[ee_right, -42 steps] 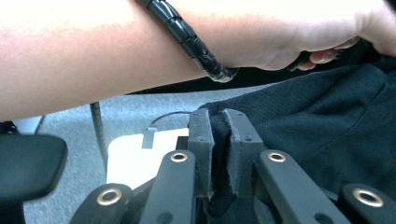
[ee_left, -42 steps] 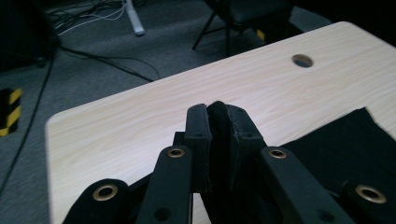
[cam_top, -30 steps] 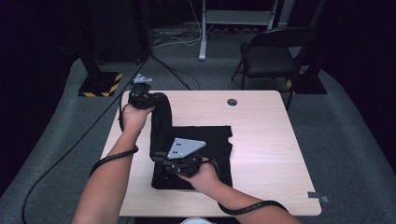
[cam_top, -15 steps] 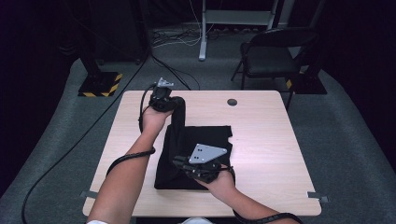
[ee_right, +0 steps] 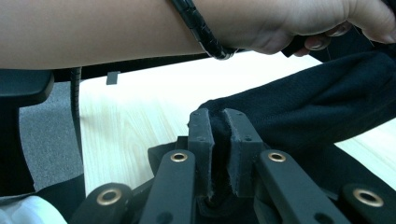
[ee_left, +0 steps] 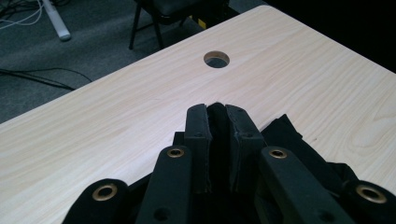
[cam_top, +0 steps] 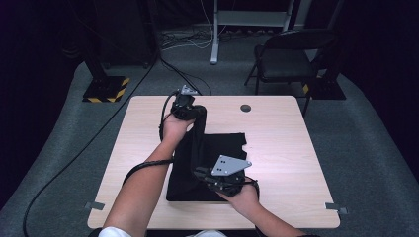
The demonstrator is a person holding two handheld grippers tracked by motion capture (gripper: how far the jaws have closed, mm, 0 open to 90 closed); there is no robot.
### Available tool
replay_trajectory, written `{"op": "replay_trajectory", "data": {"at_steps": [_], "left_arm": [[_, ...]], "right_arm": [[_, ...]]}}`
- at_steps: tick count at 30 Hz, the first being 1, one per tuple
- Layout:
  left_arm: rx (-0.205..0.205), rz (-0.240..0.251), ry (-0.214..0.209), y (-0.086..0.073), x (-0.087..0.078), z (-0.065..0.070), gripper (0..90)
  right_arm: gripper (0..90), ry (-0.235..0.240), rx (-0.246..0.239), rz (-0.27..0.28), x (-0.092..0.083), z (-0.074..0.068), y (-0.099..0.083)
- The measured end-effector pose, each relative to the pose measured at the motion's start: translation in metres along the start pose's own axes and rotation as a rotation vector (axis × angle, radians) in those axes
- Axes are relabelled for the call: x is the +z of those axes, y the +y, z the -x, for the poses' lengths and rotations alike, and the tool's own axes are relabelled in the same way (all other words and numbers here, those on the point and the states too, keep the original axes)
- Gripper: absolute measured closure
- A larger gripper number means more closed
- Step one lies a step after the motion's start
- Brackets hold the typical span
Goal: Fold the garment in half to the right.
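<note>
A black cloth (cam_top: 222,148) lies on the light wooden table (cam_top: 281,143), with one side lifted into a fold. At the far end of that fold, my left gripper (cam_top: 196,110) is shut on the cloth edge. In the left gripper view the left gripper (ee_left: 217,112) pinches black fabric (ee_left: 289,140) between its pads. At the near end, my right gripper (cam_top: 202,174) is shut on the same fold. In the right gripper view the right gripper (ee_right: 218,116) clamps the cloth (ee_right: 327,102), which stretches away toward the person's other hand (ee_right: 299,23).
A round cable hole (cam_top: 245,107) sits in the table's far side, also seen as the hole (ee_left: 216,59). A black chair (cam_top: 291,54) stands behind the table. Cables (cam_top: 74,158) trail over the floor at left. Tape marks (cam_top: 336,207) sit at the near corners.
Both hands have moved to the right and a little lower, carrying the lifted fold of black cloth over the part that lies flat. Both grips have held.
</note>
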State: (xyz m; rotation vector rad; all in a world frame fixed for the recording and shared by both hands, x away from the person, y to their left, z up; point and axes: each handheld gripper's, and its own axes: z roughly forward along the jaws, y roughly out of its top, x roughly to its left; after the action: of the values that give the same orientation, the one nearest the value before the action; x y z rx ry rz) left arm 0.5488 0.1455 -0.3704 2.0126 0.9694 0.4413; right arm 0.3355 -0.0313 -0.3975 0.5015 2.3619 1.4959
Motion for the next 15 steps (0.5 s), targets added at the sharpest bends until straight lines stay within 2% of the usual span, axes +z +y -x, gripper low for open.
{"op": "replay_trajectory", "data": {"at_steps": [15], "left_arm": [[0.004, -0.028, -0.033, -0.007, 0.028, 0.014, 79.9]], "right_arm": [[81.2, -0.046, 0.029, -0.064, -0.014, 0.007, -0.028]]}}
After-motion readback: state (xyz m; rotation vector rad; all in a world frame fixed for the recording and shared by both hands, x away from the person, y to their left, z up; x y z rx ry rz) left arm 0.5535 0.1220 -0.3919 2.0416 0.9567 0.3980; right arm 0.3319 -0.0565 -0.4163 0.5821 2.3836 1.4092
